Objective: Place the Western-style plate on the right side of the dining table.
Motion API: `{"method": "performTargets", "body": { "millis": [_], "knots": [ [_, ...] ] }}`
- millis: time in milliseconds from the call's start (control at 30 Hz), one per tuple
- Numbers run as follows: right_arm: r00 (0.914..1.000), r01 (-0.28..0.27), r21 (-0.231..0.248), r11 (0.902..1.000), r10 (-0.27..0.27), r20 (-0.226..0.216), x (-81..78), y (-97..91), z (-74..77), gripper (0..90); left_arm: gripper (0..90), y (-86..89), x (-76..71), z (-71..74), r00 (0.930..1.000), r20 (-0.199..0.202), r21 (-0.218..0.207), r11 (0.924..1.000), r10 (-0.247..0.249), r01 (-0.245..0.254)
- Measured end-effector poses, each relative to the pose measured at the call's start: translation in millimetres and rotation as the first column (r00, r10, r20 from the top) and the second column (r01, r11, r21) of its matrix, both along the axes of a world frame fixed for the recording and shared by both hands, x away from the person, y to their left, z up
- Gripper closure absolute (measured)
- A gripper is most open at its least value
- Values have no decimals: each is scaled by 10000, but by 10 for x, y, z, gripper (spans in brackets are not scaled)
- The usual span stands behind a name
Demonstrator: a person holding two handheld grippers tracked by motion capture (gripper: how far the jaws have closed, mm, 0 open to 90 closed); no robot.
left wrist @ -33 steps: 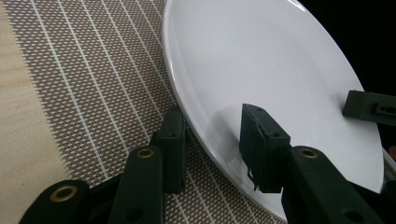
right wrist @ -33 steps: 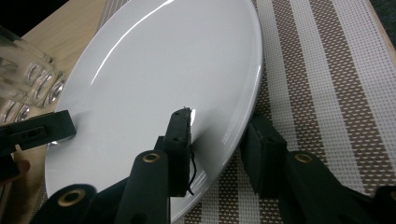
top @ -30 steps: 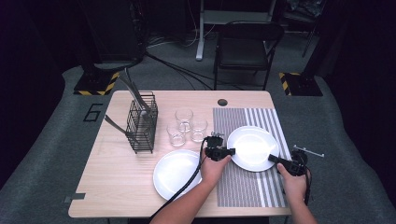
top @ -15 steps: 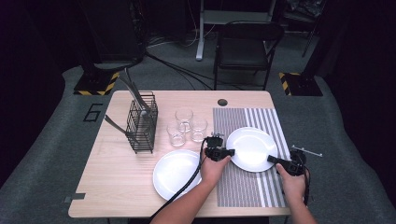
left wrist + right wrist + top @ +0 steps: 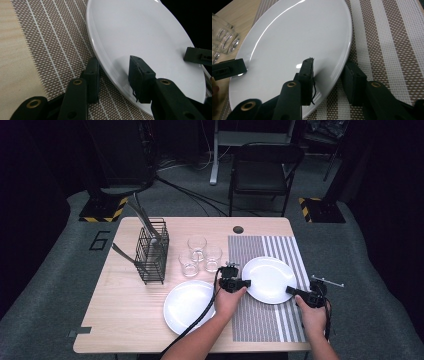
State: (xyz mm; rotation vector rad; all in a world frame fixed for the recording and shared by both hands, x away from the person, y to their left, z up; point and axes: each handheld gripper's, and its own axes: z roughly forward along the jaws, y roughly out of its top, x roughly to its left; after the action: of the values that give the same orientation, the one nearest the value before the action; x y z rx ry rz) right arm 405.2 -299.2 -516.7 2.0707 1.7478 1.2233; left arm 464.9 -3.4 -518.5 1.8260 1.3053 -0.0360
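High view: set against the frames a second and half a second ago, nothing has shifted. The round white ceramic plate point(image 5: 269, 279) sits on the brown-and-white striped woven mat point(image 5: 260, 325) at the right of the pale wooden bench point(image 5: 125, 320). The left claw point(image 5: 246, 282) is at its left rim and the right claw point(image 5: 290, 291) at its near-right rim. Judgement: a two-handed lift is set up but not begun.

Left gripper view: the left claw point(image 5: 113, 67) is open and straddles the rim, one jaw outside on the mat and one over the plate point(image 5: 140, 32). No squeeze is evident.

Right gripper view: the right claw point(image 5: 329, 68) is likewise open astride the rim. The plate point(image 5: 299, 37) lies flat, face up. Being round, it has no long axis or heading.
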Motion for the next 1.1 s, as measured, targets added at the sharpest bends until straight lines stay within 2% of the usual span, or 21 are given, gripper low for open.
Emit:
{"method": "performTargets", "body": {
  "millis": [533,1100],
  "knots": [
    [10000,43,-343,9994,-43,27,-7,-2,9,635,613,8,-4,4,10000,45,119,9999,-89,88],
    [10000,67,-559,9984,-64,49,-23,11,14,644,609,35,-17,16,9996,-256,-10,9999,-111,110]
  ]
}}
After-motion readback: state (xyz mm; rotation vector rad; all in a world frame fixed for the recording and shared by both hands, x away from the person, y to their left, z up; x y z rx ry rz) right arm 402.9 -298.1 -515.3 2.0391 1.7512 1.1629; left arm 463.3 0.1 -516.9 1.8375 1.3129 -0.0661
